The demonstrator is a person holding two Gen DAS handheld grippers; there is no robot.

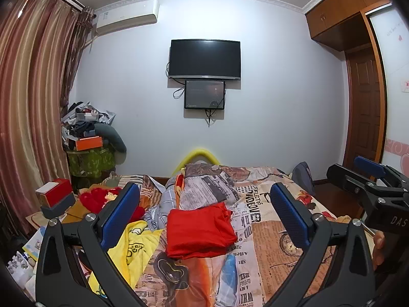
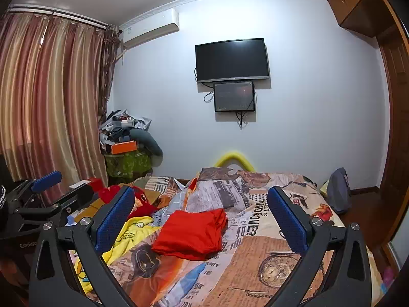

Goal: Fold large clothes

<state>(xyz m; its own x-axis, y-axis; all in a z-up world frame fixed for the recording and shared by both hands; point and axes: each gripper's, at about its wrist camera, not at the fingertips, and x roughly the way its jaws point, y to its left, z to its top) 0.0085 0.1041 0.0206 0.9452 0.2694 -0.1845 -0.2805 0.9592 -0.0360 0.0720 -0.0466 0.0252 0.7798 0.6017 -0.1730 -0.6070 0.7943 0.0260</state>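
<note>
Blue-padded fingers of the left hand-held gripper (image 1: 204, 212) stand wide apart, holding nothing, raised above the bed (image 1: 281, 243). The right hand-held gripper (image 2: 202, 215) is likewise spread and empty, held just beside the left one. Between and beyond both pairs of fingers lies a folded red garment (image 1: 199, 230) on the printed quilt. Left of it sits a crumpled yellow garment (image 1: 135, 243), with another red garment (image 1: 102, 199) farther back.

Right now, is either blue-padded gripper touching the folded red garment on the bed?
Apart. Both wrist views show the left gripper and right gripper open and raised, clear of the folded red garment.
</note>
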